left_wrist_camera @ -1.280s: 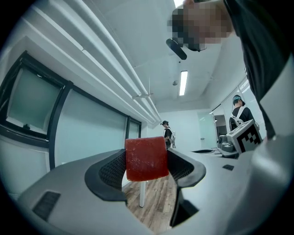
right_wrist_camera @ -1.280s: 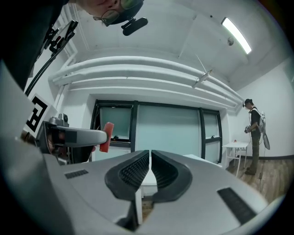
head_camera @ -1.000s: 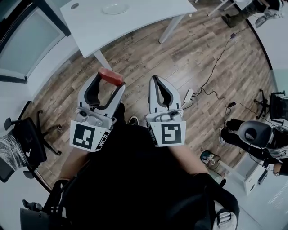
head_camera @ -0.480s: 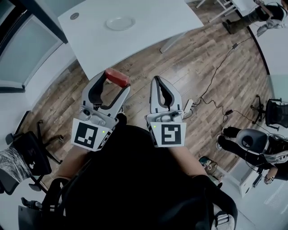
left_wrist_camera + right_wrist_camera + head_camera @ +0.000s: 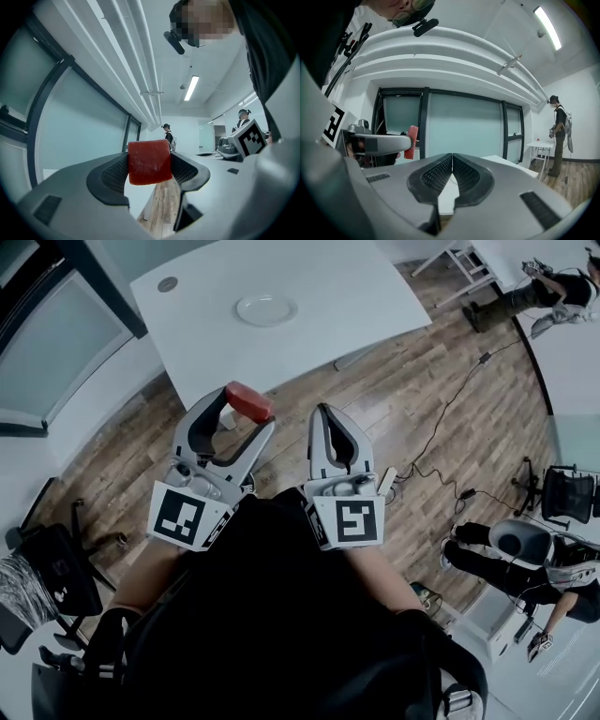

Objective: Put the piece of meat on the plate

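A red piece of meat (image 5: pixel 248 401) is clamped at the tips of my left gripper (image 5: pixel 246 407), held in the air just short of the white table's (image 5: pixel 337 306) near edge. In the left gripper view the meat (image 5: pixel 149 161) fills the gap between the jaws of the left gripper (image 5: pixel 150 165). A white plate (image 5: pixel 266 309) lies on the table, well beyond the meat. My right gripper (image 5: pixel 325 413) hovers beside the left one, jaws closed together with nothing in them. From the right gripper view the tips of the right gripper (image 5: pixel 452 157) meet, and the meat (image 5: pixel 412 141) shows at the left.
The table stands on a wood floor (image 5: pixel 422 399) with a cable and power strip (image 5: pixel 386 482) to the right. Office chairs (image 5: pixel 56 568) are at the left. People (image 5: pixel 525 549) sit and stand at the right. A small dark disc (image 5: pixel 168 283) lies on the table's far left.
Both grippers and the head have moved forward toward the table. The plate and table now sit lower and closer in the head view. The meat stays gripped in the left gripper.
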